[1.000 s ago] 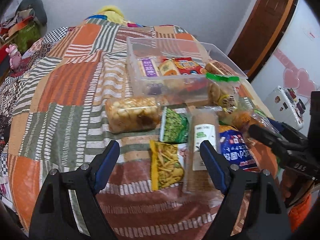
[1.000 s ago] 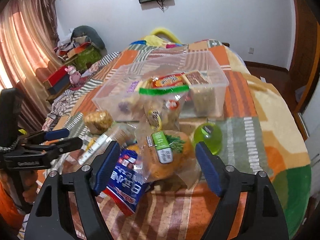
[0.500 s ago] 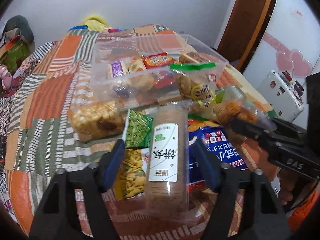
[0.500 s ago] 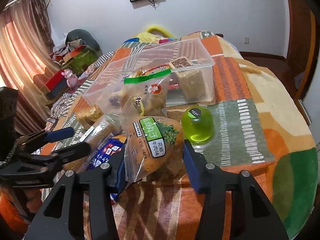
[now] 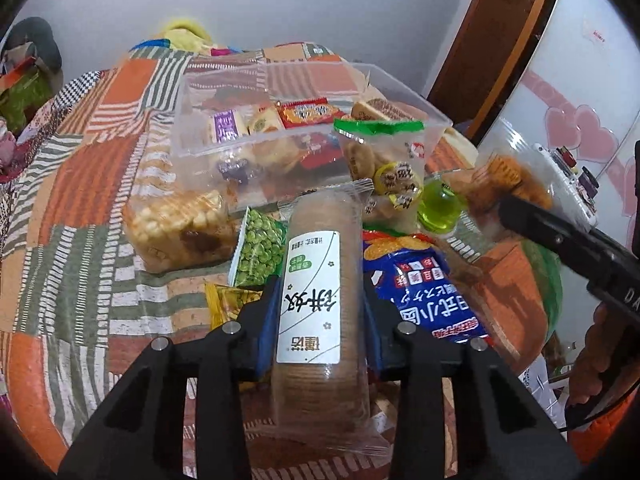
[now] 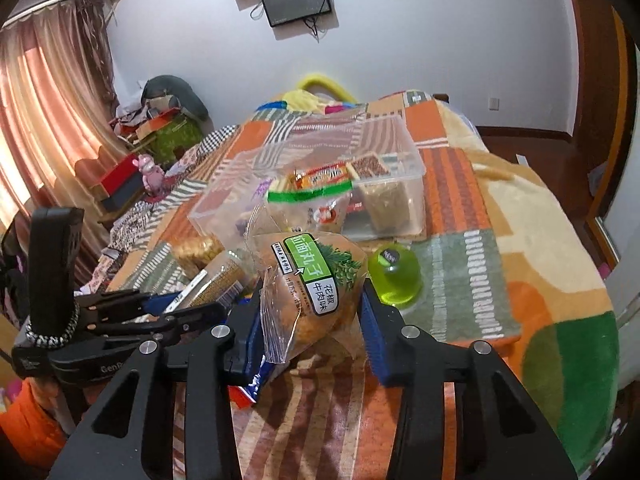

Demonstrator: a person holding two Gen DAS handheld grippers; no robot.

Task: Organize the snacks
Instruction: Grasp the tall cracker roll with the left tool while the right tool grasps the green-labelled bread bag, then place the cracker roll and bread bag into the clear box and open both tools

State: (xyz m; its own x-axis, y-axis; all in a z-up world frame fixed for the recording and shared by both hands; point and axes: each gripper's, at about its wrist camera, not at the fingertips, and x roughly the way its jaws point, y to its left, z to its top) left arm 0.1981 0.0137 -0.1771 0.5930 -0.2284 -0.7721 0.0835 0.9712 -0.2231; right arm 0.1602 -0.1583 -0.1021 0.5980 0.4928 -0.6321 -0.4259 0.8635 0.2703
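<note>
Bedroom, patchwork bedspread [image 5: 80, 184] in orange, green and striped squares; snacks are laid out on the bed, not on a counter.

Clear plastic bin [image 5: 400, 92] sits mid-bed, open top. Already inside: several small wrapped packets, including a purple one [image 5: 226, 130], a red one [image 5: 310, 111] and a brown-topped block [image 5: 380, 109] at the right end. Bin looks partly filled, with room left toward its far side.

Left gripper [image 5: 318, 312]: jaws closed in on a long biscuit sleeve [image 5: 316, 280] with a white label, pads pressing both sides. The sleeve's far end points toward the bin.

Right gripper [image 6: 310, 320]: jaws drawn in around a clear bag of orange snack balls [image 6: 312, 280] with a green label; the left pad touches the bag, contact on the right side cannot be confirmed.

Outside the bin, on the bedspread near its front wall: corn-puff bag [image 5: 176, 228], green pea packet [image 5: 258, 248], yellow packet [image 5: 224, 304], blue packet [image 5: 424, 296], green-topped cookie bag [image 5: 380, 168] leaning on the bin wall, green jelly cup [image 5: 438, 210].

Judgement: sorting is under way but under half done. Two items are in hand and need carrying to the bin; roughly six more remain loose.
</note>
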